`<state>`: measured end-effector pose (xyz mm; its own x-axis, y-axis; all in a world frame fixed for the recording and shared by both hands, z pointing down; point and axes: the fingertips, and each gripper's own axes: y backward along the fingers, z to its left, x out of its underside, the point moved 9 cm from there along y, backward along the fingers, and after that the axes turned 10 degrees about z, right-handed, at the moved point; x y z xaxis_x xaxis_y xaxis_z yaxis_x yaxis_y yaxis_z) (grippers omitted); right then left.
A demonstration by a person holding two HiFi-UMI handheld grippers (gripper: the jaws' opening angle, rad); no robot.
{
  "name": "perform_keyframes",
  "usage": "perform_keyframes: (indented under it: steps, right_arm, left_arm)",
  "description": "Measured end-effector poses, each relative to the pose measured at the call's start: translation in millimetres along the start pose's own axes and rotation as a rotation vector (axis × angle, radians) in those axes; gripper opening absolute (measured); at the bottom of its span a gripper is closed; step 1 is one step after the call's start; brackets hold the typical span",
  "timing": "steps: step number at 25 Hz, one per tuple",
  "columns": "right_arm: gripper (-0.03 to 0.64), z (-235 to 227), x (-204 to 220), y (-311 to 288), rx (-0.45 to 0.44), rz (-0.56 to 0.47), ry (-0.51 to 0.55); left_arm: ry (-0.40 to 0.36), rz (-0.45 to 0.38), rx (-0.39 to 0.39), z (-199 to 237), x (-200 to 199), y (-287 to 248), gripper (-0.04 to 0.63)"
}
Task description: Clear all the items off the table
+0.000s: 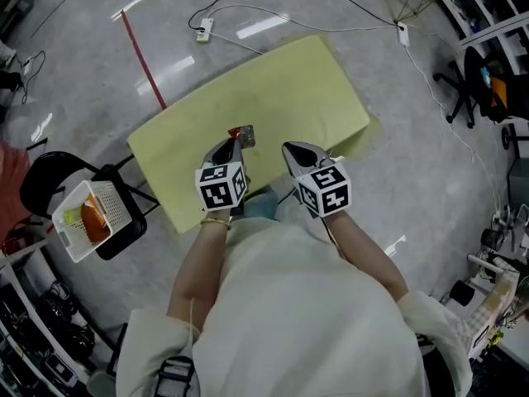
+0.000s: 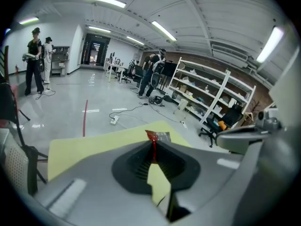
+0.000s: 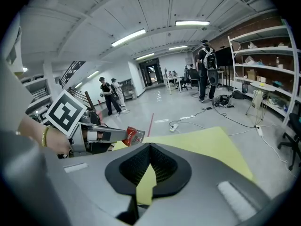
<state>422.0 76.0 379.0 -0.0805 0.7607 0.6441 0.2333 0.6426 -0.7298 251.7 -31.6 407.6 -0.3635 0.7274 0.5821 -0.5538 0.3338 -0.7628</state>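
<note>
Head view: left gripper (image 1: pixel 235 141) pinches a red packet (image 1: pixel 243 132) above the yellow table (image 1: pixel 289 81); the basket (image 1: pixel 114 207) lies to its left, nearer this hand. Left gripper view: packet protrudes forward from the tips. Right gripper view: right gripper (image 3: pixel 150 149) pressed together, empty

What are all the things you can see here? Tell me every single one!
table: one, yellow-green, middle of the floor
packet: one, red and silver, above the table, pinched in the left gripper
basket: one, white, on the chair left of the table, orange and yellow things inside
chair: one, black, under the basket
tape line: one, red, on the floor beyond the table
power strip: one, white, on the floor
left gripper: grey, shut on the packet
right gripper: grey, shut, empty
</note>
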Motion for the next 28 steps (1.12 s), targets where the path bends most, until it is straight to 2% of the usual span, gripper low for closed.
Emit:
perform_keyframes:
  steps: [17, 28]
  right_arm:
    - [-0.002, 80, 102, 63, -0.074, -0.034, 0.090]
    - [-0.002, 140, 146, 85, -0.155, -0.020, 0.178]
  left_arm:
    - [0.091, -0.113, -0.067, -20, 130, 111, 0.025]
    - [0.191, -0.175, -0.168, -6, 210, 193, 0.024]
